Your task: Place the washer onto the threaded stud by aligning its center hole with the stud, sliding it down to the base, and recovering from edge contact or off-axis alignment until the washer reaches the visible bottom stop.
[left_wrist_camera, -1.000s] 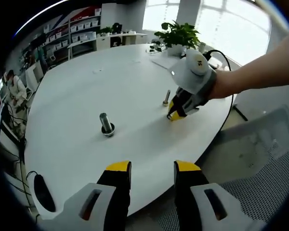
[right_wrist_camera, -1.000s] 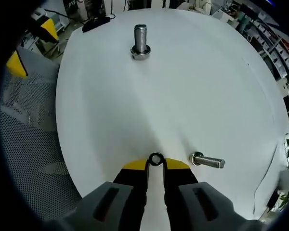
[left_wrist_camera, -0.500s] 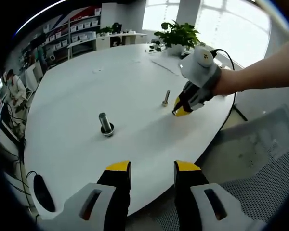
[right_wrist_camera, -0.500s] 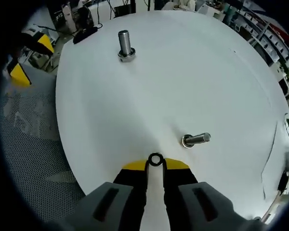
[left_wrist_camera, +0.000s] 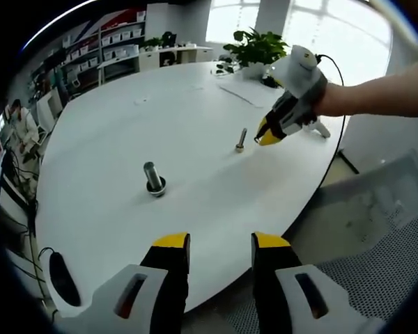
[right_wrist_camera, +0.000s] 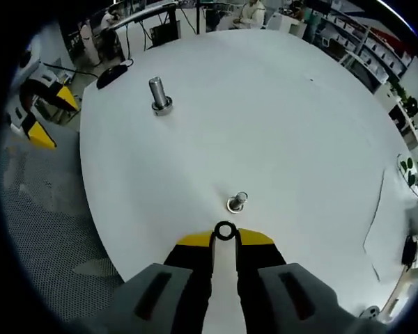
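Note:
My right gripper [right_wrist_camera: 225,240] is shut on a small dark washer [right_wrist_camera: 219,232], which stands upright between its yellow tips. It hovers above the white round table [right_wrist_camera: 279,118], just short of a small upright threaded stud [right_wrist_camera: 237,202]. A bigger stud with a wide base [right_wrist_camera: 159,95] stands farther off. In the left gripper view, my left gripper [left_wrist_camera: 221,249] is open with nothing in it, off the table's near edge. The big stud [left_wrist_camera: 153,178] is ahead of it. The right gripper [left_wrist_camera: 268,136], held by a hand, hangs just right of the small stud [left_wrist_camera: 241,140].
A potted plant [left_wrist_camera: 258,49] and sheets of paper [left_wrist_camera: 240,89] sit at the table's far side. A black mouse [left_wrist_camera: 59,278] with a cable lies near the left edge. A mesh chair [left_wrist_camera: 376,271] is off the right edge. Shelves and a person [left_wrist_camera: 21,129] are at the left.
The right gripper has risen off the table with the washer and moved over toward the small stud. The left gripper has stayed still.

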